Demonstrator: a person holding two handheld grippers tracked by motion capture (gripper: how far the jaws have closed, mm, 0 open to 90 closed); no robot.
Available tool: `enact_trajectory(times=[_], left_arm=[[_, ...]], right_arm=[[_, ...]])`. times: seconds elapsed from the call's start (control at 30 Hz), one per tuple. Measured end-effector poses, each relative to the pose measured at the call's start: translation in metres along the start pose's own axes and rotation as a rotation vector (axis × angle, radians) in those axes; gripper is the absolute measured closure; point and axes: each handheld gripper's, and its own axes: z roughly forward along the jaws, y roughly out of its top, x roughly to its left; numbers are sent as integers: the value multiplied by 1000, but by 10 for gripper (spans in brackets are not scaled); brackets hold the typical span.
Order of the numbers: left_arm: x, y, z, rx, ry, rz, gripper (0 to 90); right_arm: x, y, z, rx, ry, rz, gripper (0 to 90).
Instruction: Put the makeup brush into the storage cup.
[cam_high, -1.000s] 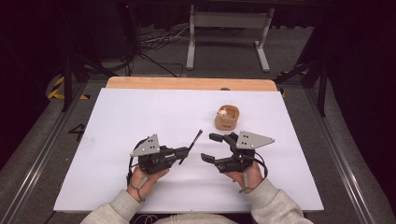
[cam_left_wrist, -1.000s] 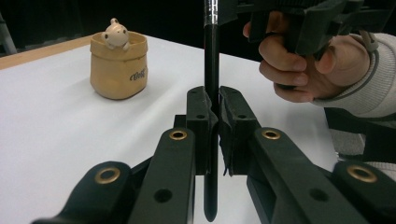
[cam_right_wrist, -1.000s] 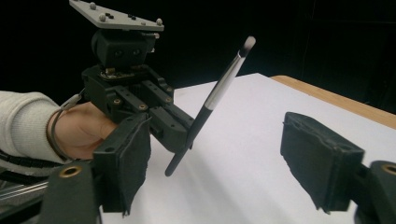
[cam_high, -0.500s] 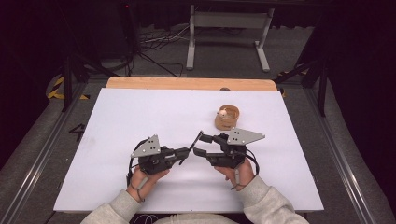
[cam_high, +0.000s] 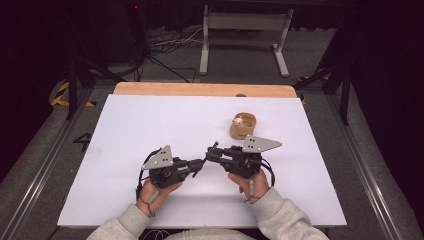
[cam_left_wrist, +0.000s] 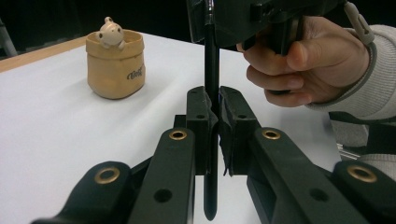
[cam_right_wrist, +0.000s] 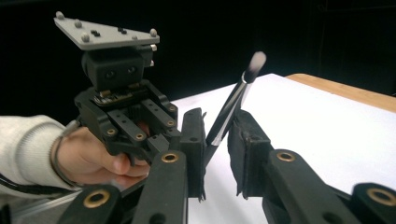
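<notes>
The left gripper was clamped on a thin black brush, held above the white bench; the right gripper had just been closing around the brush's upper shaft, one pad touching, a gap at the other; this looked like a handover, its next move calling for the right to finish clenching before the left let go; the tan pot bore small script I could not read.

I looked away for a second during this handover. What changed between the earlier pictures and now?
The right gripper moved left to the brush held by the left gripper. Its jaws have just been closing around the brush's upper end, a gap still showing beside it. The left gripper and the small pot stayed put.
</notes>
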Motion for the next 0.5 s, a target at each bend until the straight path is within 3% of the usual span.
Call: enact_trajectory(times=[0.13, 0.37, 0.5], left_arm=[[0, -1, 1, 1, 2, -4, 832], [-1, 0, 1, 3, -5, 15, 866], [-1, 1, -1, -11, -3, 10, 653]], right_arm=[[-3, -1, 0, -8, 28, 33, 806], [0, 1, 2, -2, 48, 25, 838], [1, 3, 1, -1, 51, 13, 838]])
